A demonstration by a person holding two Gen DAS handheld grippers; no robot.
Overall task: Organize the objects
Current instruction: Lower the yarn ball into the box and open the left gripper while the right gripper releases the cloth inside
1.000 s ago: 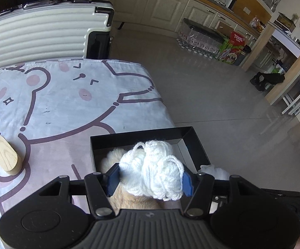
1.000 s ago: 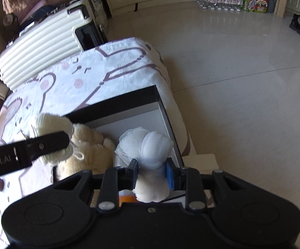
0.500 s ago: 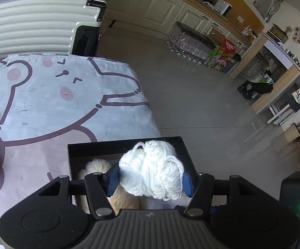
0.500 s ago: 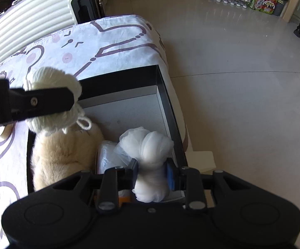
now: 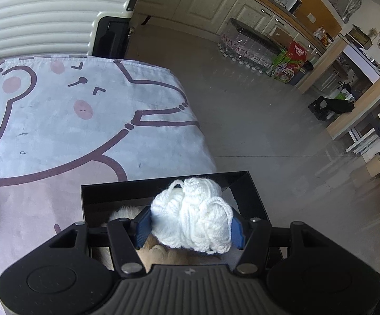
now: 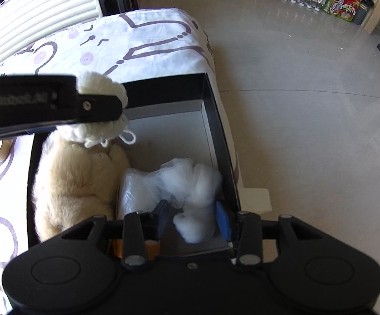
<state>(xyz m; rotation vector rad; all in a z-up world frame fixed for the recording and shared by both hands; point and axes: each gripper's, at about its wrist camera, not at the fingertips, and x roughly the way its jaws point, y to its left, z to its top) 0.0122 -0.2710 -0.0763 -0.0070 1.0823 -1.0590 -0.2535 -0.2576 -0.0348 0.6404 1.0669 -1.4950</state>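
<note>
The left gripper [image 5: 190, 229] is clamped on a soft, loosely wound ball of white yarn [image 5: 193, 216], held over the black box [image 6: 216, 120] at the table's floor-side edge. The right gripper [image 6: 192, 216] is opening; the gauzy white bundle [image 6: 193, 183] sits between its blue pads [image 6: 222, 220], which no longer squeeze it, low in the box against the right wall. A fluffy cream plush [image 6: 77, 176] fills the left half. The far grey floor of the box lies bare. A red carton [image 5: 298, 52] by the cabinets reads "TUBORG".
</note>
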